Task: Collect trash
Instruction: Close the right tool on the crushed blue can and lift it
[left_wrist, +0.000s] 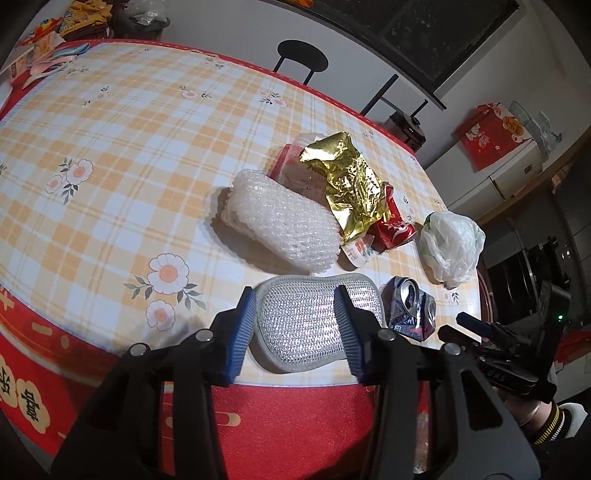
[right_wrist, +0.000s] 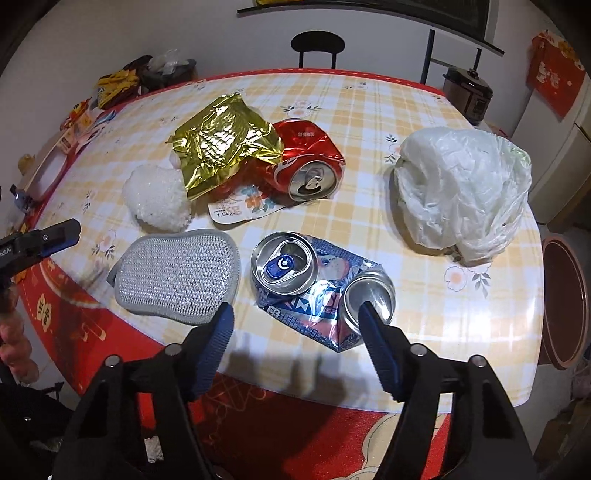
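Right at the near edge of the yellow-checked table (left_wrist: 110, 122), my left fingers (left_wrist: 295, 328) hang over the grey mesh scouring pad (left_wrist: 299, 325), one blue pad (left_wrist: 242, 332) off each side of it. They stand apart with the scrubber between them, and I can't see either pad pressing on it, so nothing's gripped yet.

Everything else sits around that scrubber. The crushed blue-and-silver drink can (right_wrist: 317, 288) lies just beside it, and my right fingers (right_wrist: 295, 325) hover over the can's near end, also spread with nothing clamped. Beyond the scrubber there's the white foam net sleeve (left_wrist: 280, 229), with the crumpled gold foil wrapper (left_wrist: 351, 188) and a dented red soda can (right_wrist: 306, 162) behind that. The scrunched white plastic bag (right_wrist: 461, 192) is further out past the blue can.

My take on doing this bit well: the scrubber is flat and floppy, so I'd come down low until the tips nearly meet the cloth, then pinch across the narrow middle. For the can, I'd go for the flattened waist, not the round ends. It's thin metal and will probably slip or twist otherwise.
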